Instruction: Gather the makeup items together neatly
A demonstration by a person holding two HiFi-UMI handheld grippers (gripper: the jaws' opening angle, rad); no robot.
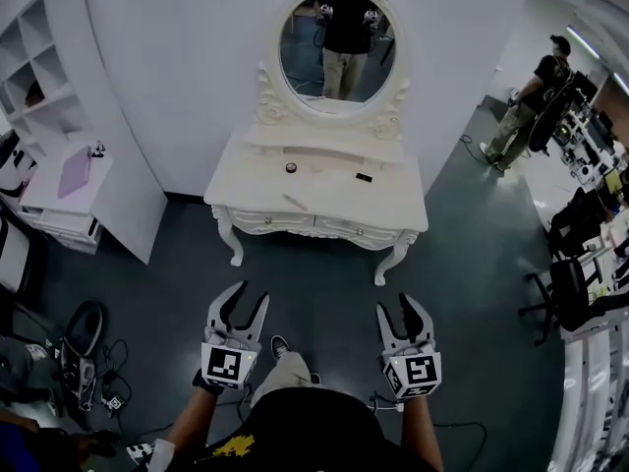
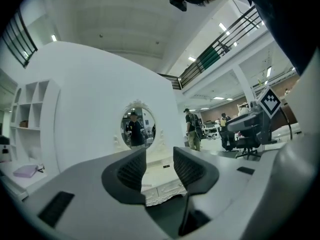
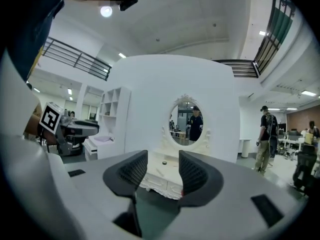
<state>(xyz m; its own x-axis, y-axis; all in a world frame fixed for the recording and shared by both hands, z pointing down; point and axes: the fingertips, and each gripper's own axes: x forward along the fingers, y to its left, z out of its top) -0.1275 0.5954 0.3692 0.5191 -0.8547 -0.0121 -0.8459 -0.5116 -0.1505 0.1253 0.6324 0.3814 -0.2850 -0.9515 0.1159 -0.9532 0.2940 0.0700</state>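
Nearest, the left grey two-jaw gripper (image 1: pixel 252 295) and its right counterpart (image 1: pixel 398 309) are held low, well short of the white carved dressing table (image 1: pixel 324 193). Both have jaws partly apart with nothing between them. On that table's top, well apart from each other, lie a pale slim stick (image 1: pixel 295 202) near the front, a small black flat case (image 1: pixel 364 177) and a small dark round pot (image 1: pixel 291 167). Assessment: approach stage, gathering not begun. The next move requires closing on the table and taking an outlying item.
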